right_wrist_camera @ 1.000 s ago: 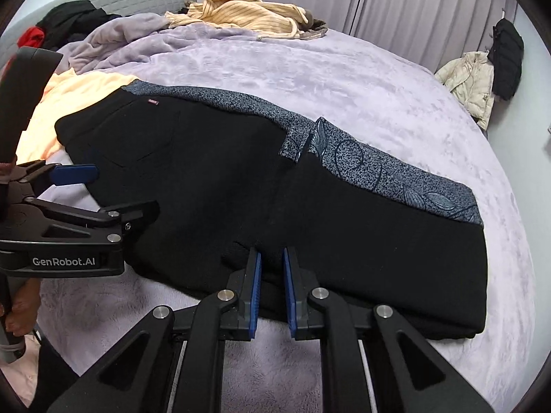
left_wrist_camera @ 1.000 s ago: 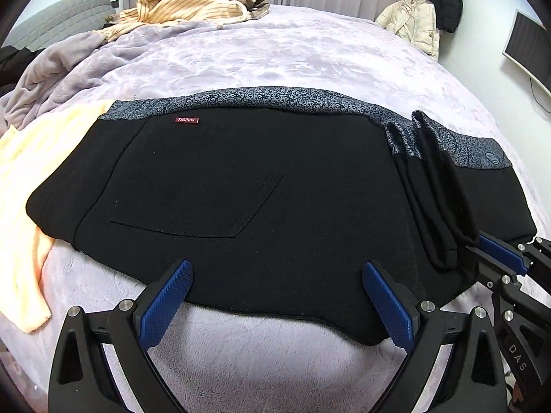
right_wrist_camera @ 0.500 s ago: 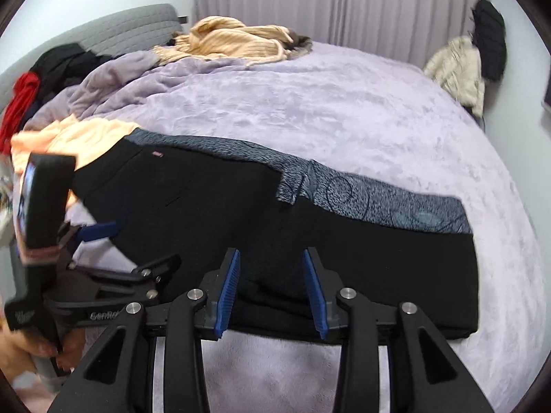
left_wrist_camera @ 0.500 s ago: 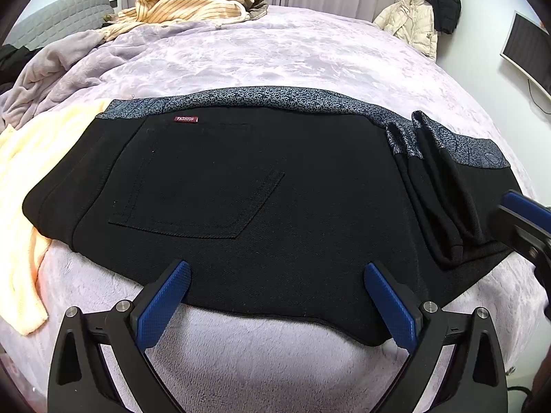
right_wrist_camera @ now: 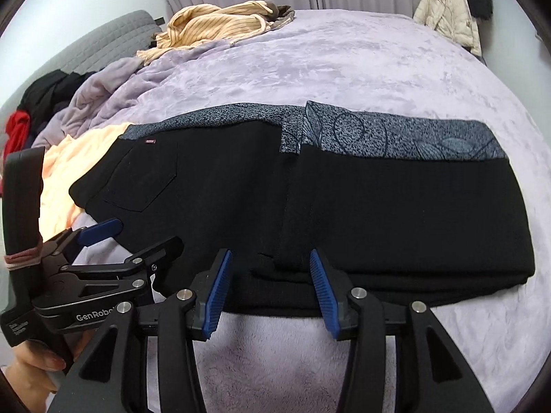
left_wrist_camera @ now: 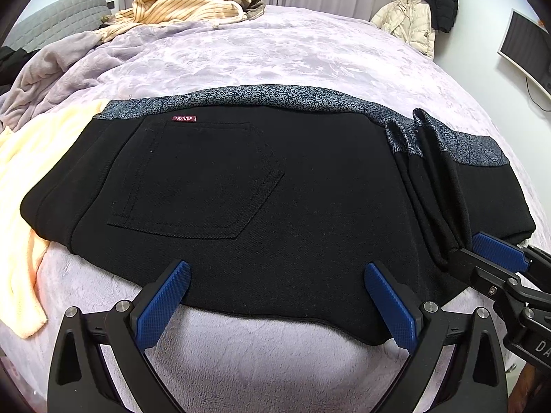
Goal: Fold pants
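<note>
Black pants (left_wrist_camera: 275, 179) with a grey-blue patterned strip along the far edge lie folded flat on the bed; a red label and a back pocket face up. My left gripper (left_wrist_camera: 277, 299) is open wide over the near hem, and its pads touch no cloth. My right gripper (right_wrist_camera: 270, 292) is at the near edge, where a folded-over leg (right_wrist_camera: 396, 213) ends. Its jaws are opening, with the fold's edge in front of them and not pressed. In the left wrist view the right gripper's blue pad (left_wrist_camera: 496, 253) sits by that fold.
A lilac bedspread (left_wrist_camera: 275, 51) covers the bed. A pale yellow cloth (left_wrist_camera: 24, 179) lies under the pants' left end. A striped beige garment (right_wrist_camera: 220, 22) is at the back, with red and black clothes (right_wrist_camera: 20, 127) on the left. Jackets (left_wrist_camera: 409, 20) hang on the right wall.
My right gripper's jaws have spread from almost shut to well apart. It swung away from the fold and came back. The left gripper and the pants have stayed put.
</note>
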A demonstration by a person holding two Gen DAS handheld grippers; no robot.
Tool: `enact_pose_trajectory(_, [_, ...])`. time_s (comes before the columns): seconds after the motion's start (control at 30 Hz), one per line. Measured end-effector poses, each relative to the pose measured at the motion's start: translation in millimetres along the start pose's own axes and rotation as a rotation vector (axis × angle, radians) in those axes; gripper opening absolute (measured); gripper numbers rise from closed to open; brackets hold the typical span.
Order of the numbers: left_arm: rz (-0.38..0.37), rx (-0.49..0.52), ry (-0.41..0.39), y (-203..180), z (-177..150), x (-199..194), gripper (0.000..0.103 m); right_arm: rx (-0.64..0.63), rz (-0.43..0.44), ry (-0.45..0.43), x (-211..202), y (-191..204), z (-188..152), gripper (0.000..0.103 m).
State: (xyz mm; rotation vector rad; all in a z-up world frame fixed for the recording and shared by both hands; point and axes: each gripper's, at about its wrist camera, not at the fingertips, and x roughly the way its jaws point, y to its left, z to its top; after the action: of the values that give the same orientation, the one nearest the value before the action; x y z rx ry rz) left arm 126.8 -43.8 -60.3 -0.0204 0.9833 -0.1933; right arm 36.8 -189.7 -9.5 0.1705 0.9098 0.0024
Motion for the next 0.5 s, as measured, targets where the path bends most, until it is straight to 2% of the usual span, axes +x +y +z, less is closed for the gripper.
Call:
enact_pose_trajectory(0.23, [-0.005, 0.010, 0.000, 3, 1, 1, 0.101, -0.023, -0.033, -0.013, 0, 7, -8, 0.054])
enact_pose_trajectory(0.5, [-0.027, 0.002, -0.001, 10, -1, -3, 0.101, 0.015, -0.024, -0.019, 2, 3, -9, 0.055])
